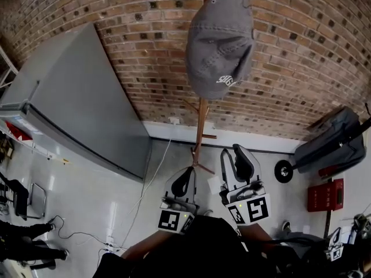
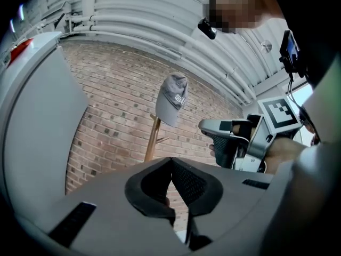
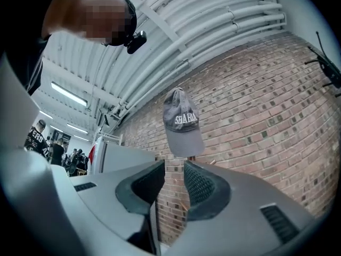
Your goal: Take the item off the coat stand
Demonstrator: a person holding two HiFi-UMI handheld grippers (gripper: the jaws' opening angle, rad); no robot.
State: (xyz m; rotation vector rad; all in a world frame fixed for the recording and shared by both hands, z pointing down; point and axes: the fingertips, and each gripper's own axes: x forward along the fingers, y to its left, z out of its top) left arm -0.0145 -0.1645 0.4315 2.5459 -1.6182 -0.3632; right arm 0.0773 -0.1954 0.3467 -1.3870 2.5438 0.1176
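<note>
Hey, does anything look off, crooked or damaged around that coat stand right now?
Nothing stands out. The grey cap hangs over the top of the wooden coat stand, which stands in front of the brick wall. No damage or spill shows.

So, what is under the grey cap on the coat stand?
Under the grey cap the wooden coat stand goes down, with short pegs, in front of the brick wall. The stand's top, where the cap hangs, is covered.
</note>
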